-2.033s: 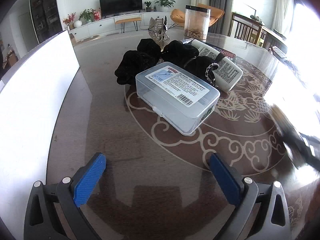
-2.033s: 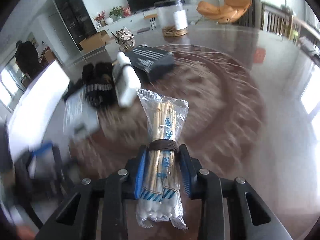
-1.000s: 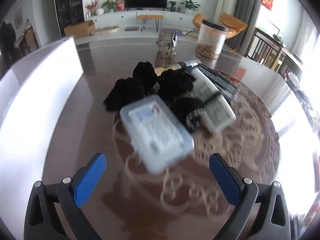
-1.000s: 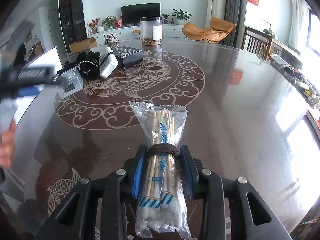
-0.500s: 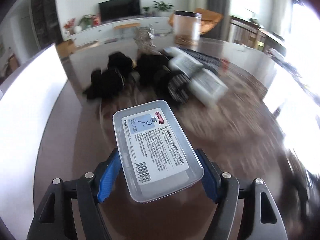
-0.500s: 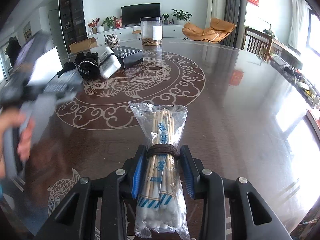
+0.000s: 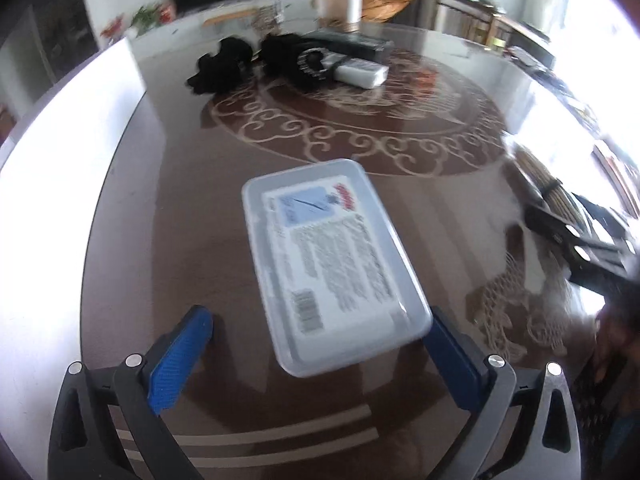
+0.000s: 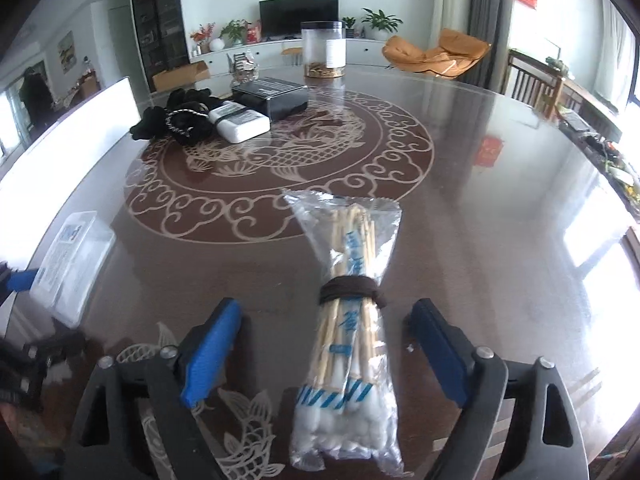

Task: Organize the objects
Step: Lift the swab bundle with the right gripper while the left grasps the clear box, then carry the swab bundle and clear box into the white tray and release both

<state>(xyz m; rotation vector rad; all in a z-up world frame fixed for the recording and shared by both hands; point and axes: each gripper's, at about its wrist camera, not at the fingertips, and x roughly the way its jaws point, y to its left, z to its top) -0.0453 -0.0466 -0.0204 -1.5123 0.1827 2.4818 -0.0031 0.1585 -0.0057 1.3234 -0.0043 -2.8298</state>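
Cotton swab bag [image 8: 349, 332] lies untouched between the opening right hand-held gripper [image 8: 332, 350]; left hand-held gripper [image 7: 320, 350] opening around plastic box [image 7: 332, 260].

Left hand-held gripper [image 7: 316, 354]: angled steeply downward, jaws opening, blue pads [image 7: 176, 360] set wide apart; a clear plastic box [image 7: 332, 256] lies between them, the right pad just beside its edge, the left pad apart from it.

Right hand-held gripper [image 8: 324, 354]: angled downward, jaws opening, blue pads [image 8: 210, 354] standing clear on either side of a bag of cotton swabs [image 8: 348, 332], neither pressing on it.

A hand shows blurred at the far right edge of the left wrist view.
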